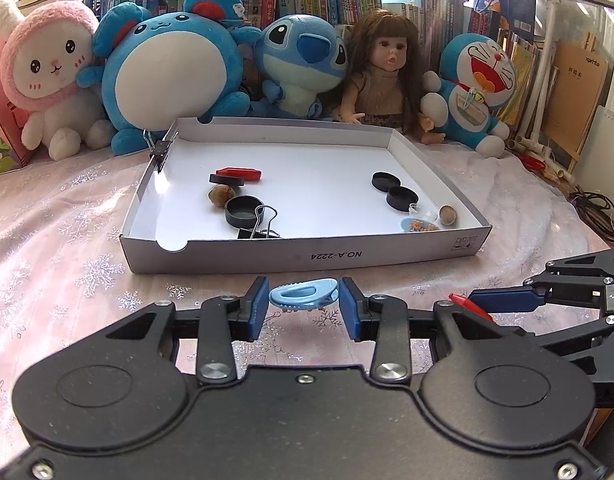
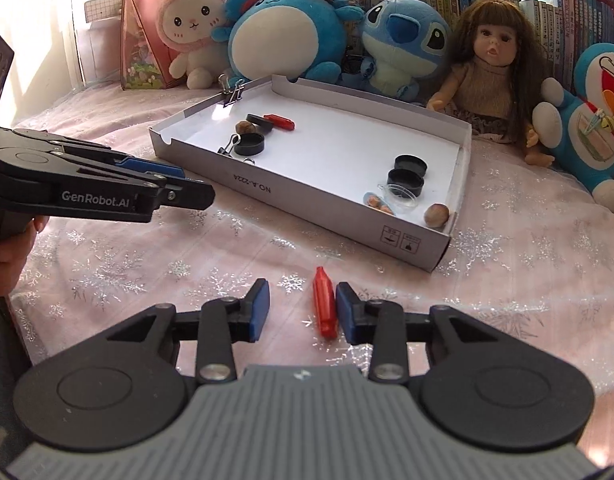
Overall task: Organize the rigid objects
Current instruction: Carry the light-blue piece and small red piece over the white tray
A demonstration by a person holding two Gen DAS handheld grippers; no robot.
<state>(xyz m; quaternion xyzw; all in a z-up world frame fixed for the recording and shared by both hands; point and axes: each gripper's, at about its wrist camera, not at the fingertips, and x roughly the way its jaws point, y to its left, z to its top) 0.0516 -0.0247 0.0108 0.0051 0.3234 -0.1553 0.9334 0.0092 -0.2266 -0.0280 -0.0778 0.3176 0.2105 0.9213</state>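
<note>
Left claw (image 1: 303, 308) pinches a blue hair clip (image 1: 303, 295); right claw (image 2: 302, 307) stands part-open, unclamped, around a red piece (image 2: 325, 307) near the tray (image 2: 307, 204).

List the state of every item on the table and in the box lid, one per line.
Left hand-held gripper: shut on the blue hair clip, held off the cloth.
Right hand-held gripper: open, red plastic piece against one pad, lying on the cloth.
Box lid: open side up, holding small items.
Black caps: lying inside, hollow side up.
Binder clip: clamped on the lid's wall.
</note>
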